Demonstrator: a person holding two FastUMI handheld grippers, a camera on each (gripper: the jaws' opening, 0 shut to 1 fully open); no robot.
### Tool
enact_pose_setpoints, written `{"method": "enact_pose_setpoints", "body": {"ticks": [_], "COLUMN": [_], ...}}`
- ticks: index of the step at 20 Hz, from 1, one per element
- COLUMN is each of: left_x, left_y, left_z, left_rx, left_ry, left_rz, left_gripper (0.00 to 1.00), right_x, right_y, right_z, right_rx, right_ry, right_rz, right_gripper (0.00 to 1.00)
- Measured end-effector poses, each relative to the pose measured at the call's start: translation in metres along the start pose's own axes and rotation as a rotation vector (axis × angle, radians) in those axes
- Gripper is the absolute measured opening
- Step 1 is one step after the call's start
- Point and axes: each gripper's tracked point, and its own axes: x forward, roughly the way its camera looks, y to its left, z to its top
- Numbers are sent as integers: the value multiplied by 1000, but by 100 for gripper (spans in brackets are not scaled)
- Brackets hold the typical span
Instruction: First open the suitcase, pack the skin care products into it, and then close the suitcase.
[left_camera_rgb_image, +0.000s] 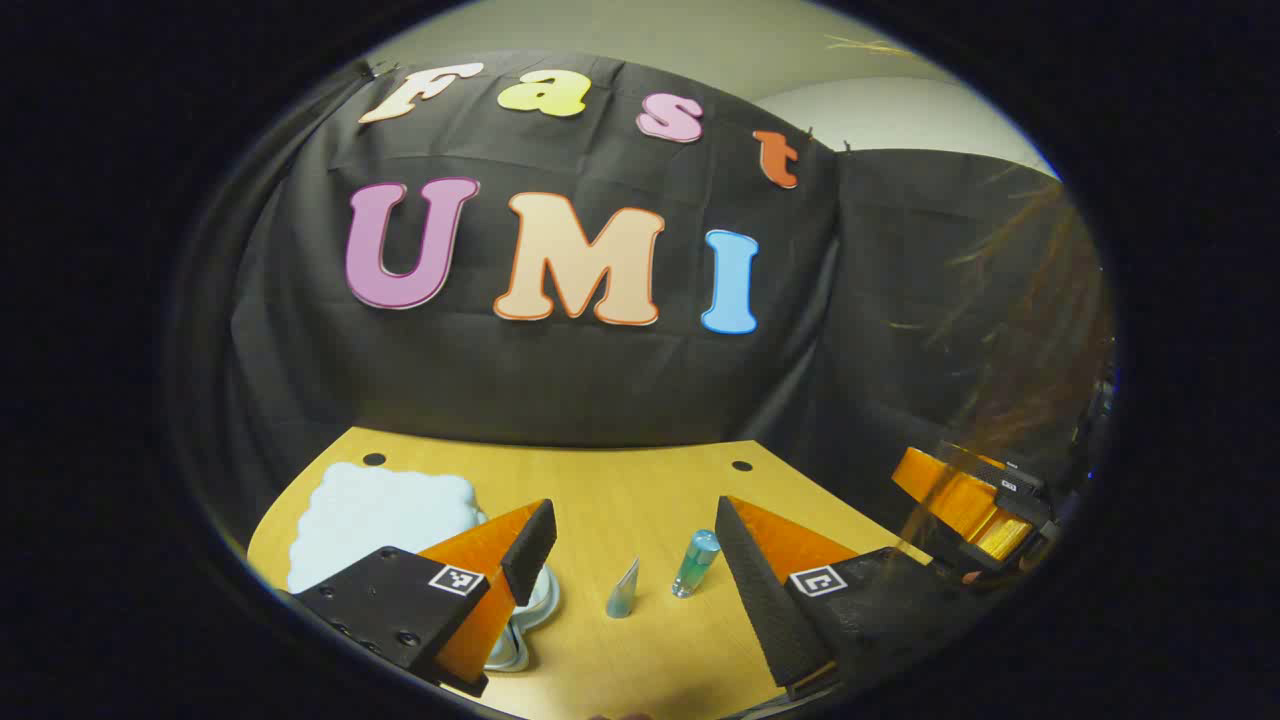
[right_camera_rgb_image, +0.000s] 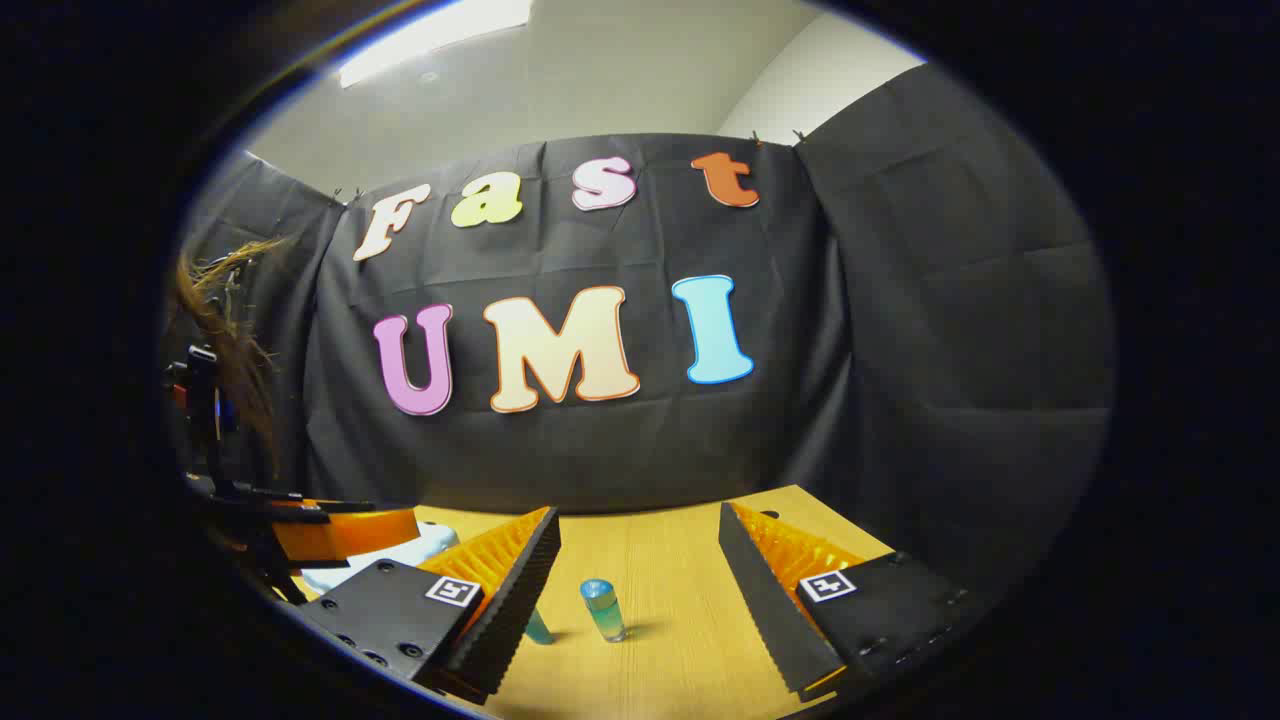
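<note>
In the left gripper view my left gripper (left_camera_rgb_image: 635, 506) stands open above the wooden table (left_camera_rgb_image: 640, 480), nothing between its fingers. Just ahead of it stand a small teal bottle (left_camera_rgb_image: 695, 563) and a small pale tube (left_camera_rgb_image: 622, 588). A pale blue, cloud-shaped suitcase (left_camera_rgb_image: 380, 512) lies flat to the left, its lid down, partly hidden by my left finger (left_camera_rgb_image: 505, 565). In the right gripper view my right gripper (right_camera_rgb_image: 638, 512) is also open over the table. The teal bottle (right_camera_rgb_image: 603, 608) stands between its fingers, untouched. The tube (right_camera_rgb_image: 537, 628) peeks out beside its left finger.
The right gripper's orange body (left_camera_rgb_image: 965, 500) shows at the right of the left gripper view, with strands of a person's hair (left_camera_rgb_image: 1040, 330) above it. In the right gripper view the left gripper's body (right_camera_rgb_image: 330, 530) sits at the left over the suitcase (right_camera_rgb_image: 420, 548).
</note>
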Motion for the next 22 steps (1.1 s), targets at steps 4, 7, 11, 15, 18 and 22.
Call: {"method": "enact_pose_setpoints", "body": {"ticks": [4, 7, 11, 15, 18, 22], "left_x": [-3, -3, -5, -9, -1, 31], "left_y": [12, 16, 28, 50, 61, 66], "left_z": [-3, 1, 4, -2, -10, -31], "left_rx": [-43, -66, -88, -74, -78, -69], "left_ry": [14, 11, 8, 32, 91, 243], "left_rz": [41, 47, 83, 145, 151, 103], "left_gripper": [95, 94, 95, 95, 94, 95], "right_x": [-4, -3, -4, -4, 0, 5], "right_y": [-7, -19, -31, -26, -19, -11], "right_z": [1, 2, -3, -11, -24, -34], "right_rx": [22, 35, 33, 36, 24, 12], "right_ry": [10, 7, 20, 49, 85, 128], "right_rz": [-10, -36, -58, -26, 12, 58], "right_gripper": [98, 98, 98, 96, 98, 98]}}
